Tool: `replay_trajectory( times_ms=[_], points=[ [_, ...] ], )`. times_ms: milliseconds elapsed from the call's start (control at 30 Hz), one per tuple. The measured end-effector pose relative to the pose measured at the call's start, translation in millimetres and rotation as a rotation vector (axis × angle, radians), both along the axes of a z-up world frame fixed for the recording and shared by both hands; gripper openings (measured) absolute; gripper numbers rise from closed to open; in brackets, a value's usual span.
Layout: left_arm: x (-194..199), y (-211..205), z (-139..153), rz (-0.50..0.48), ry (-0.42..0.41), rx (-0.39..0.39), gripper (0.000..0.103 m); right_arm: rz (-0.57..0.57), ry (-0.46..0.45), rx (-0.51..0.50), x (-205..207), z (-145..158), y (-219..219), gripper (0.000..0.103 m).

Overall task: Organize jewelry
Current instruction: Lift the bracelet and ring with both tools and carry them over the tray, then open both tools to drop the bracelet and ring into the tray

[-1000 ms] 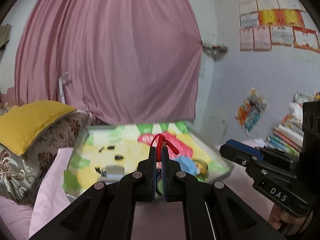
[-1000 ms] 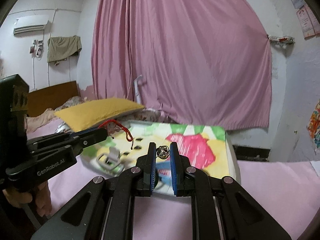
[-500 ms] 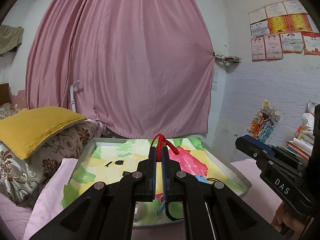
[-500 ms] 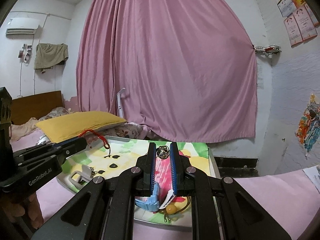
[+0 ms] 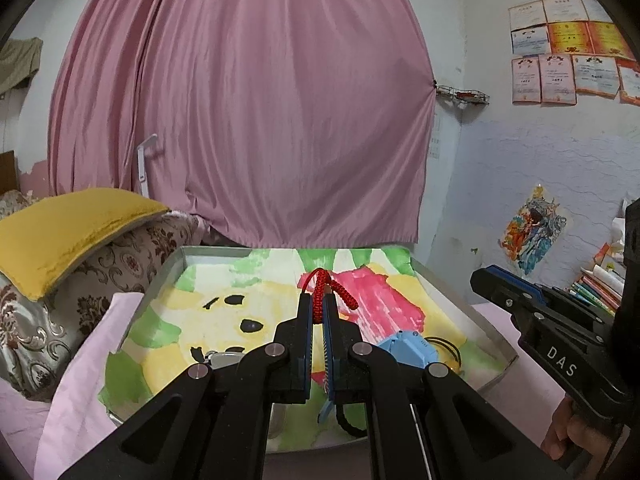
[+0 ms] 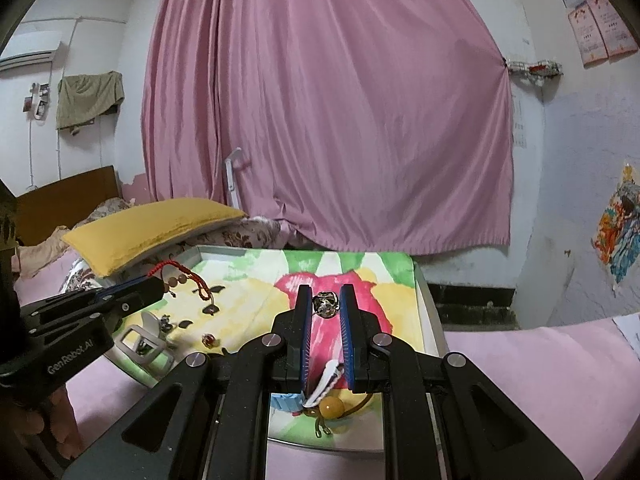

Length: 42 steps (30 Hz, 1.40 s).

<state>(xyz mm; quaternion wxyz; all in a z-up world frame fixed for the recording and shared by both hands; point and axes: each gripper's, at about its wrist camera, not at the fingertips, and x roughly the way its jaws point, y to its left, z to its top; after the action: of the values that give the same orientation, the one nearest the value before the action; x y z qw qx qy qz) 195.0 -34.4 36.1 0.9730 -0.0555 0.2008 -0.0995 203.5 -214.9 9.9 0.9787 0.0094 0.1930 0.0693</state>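
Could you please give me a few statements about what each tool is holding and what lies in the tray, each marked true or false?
1. The left tool is shut on a red cord bracelet. True.
2. The right tool is open with nothing between its fingers. False: it grips a small silver bell.
3. The tray is lined with a colourful painted sheet. True.
4. The blue watch lies on the yellow pillow. False: it lies in the tray.
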Motion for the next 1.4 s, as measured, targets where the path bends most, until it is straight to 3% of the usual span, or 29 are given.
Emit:
replay_trajectory(
  times_ms=[567, 967, 1400],
  points=[
    [32.4, 1.1, -25.2, -0.069, 0.245, -0.045, 0.005, -0.013, 0.223, 0.055, 29.6, -27.9, -11.6, 0.012],
    [36.9, -6.6, -30.8, -0.103, 0.292, -0.033, 0.005, -0.009, 0.311, 0.040, 41.5, -39.2, -8.9, 0.012],
    [39.8, -10.5, -33.8, -0.106, 0.319, -0.017, 0.005, 0.014, 0.349, 0.009, 44.8, -42.5, -1.5, 0.012]
  ],
)
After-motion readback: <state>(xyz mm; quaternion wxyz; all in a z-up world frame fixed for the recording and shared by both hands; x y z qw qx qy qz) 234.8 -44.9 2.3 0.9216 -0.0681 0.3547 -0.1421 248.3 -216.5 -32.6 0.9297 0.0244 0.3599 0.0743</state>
